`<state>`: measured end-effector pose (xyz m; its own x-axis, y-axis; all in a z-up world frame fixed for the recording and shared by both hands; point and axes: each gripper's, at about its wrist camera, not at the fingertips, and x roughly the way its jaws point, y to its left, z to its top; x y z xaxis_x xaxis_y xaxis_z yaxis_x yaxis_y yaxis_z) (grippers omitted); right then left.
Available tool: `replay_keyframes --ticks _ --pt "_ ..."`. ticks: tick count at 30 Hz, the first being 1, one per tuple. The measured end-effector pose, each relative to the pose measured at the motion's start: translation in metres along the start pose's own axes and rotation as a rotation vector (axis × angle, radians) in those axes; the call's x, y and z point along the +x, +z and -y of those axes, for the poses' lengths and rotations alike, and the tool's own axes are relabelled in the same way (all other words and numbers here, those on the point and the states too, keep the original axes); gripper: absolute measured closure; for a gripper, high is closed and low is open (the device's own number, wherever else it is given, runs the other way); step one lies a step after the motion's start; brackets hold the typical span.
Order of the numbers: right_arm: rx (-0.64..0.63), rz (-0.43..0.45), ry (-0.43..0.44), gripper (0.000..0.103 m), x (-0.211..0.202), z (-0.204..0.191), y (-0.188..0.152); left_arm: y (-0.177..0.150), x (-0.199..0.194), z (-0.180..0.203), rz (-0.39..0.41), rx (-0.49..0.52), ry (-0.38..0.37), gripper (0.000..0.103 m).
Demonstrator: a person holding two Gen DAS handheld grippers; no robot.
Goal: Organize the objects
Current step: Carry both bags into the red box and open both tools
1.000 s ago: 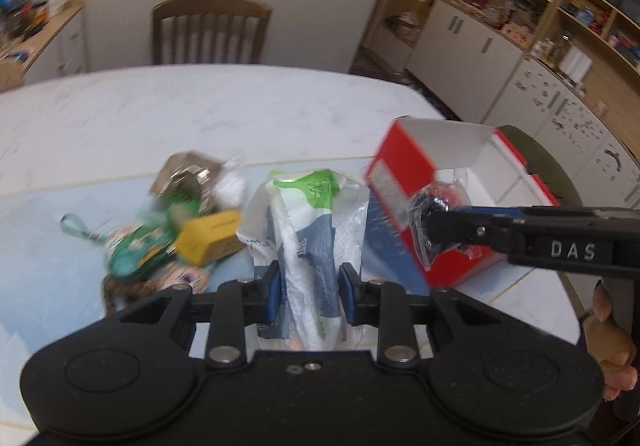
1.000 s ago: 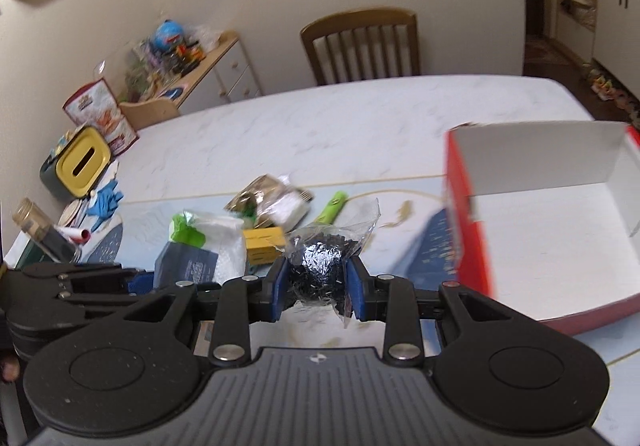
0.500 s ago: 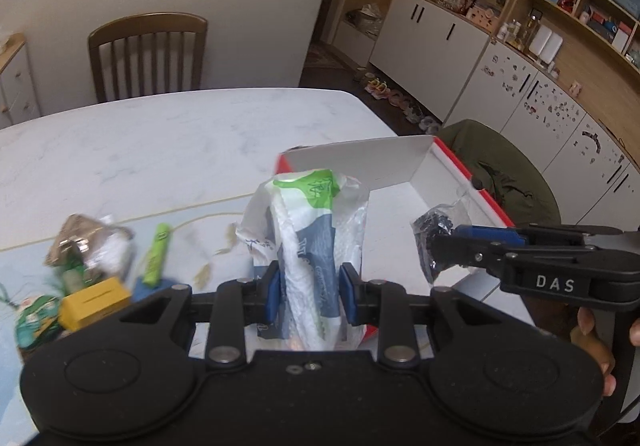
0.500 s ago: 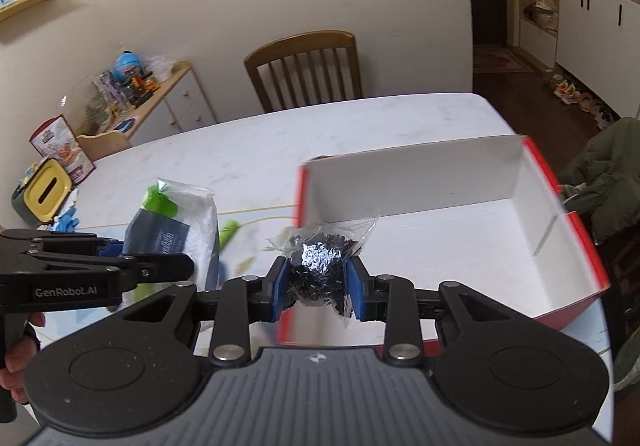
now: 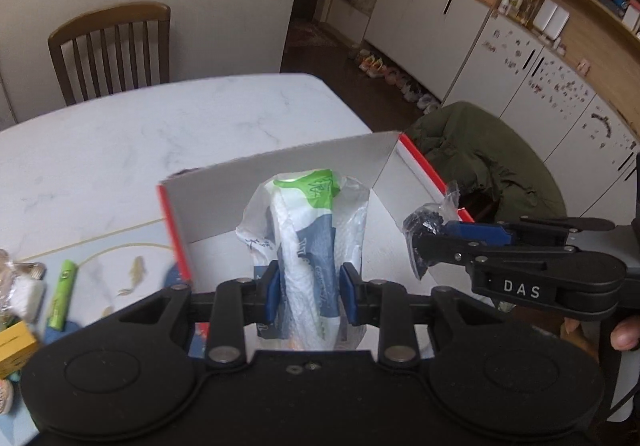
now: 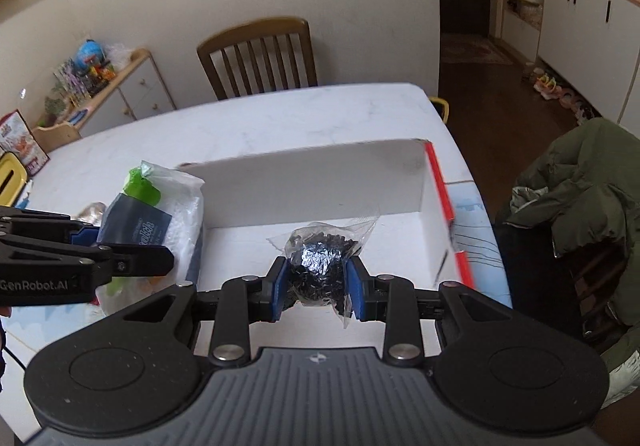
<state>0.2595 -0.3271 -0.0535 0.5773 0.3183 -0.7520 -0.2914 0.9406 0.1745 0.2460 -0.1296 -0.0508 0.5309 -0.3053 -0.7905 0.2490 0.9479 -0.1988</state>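
Observation:
My left gripper is shut on a white, blue and green plastic packet, held upright over the near part of an open box with red sides and white inside. My right gripper is shut on a small clear bag of black bits, held above the box floor. In the left wrist view the right gripper reaches in from the right with its bag. The right wrist view shows the left gripper and its packet at the box's left wall.
Loose items lie left of the box on the table: a green tube, a yellow block, a foil wrapper. A wooden chair stands at the far side. A green jacket hangs over a chair on the right.
Both grippers have swung right from the pile of items toward the box, carrying the packet and the bag. They now hang over the box's inside.

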Motion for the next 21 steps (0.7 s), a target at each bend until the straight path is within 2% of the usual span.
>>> replay_keyframes --ticks 9,14,21 --pt "-0.082 -0.094 -0.024 0.072 0.057 0.026 0.015 0.017 0.067 0.02 -0.069 0.028 0.087 0.074" --pt "-0.134 -0.152 -0.033 0.072 0.083 0.028 0.017 0.027 0.1 0.021 -0.122 -0.002 0.096 0.073" --pt "-0.227 -0.203 -0.046 0.072 0.099 0.024 0.013 0.031 0.134 0.011 -0.198 -0.04 0.123 0.073"
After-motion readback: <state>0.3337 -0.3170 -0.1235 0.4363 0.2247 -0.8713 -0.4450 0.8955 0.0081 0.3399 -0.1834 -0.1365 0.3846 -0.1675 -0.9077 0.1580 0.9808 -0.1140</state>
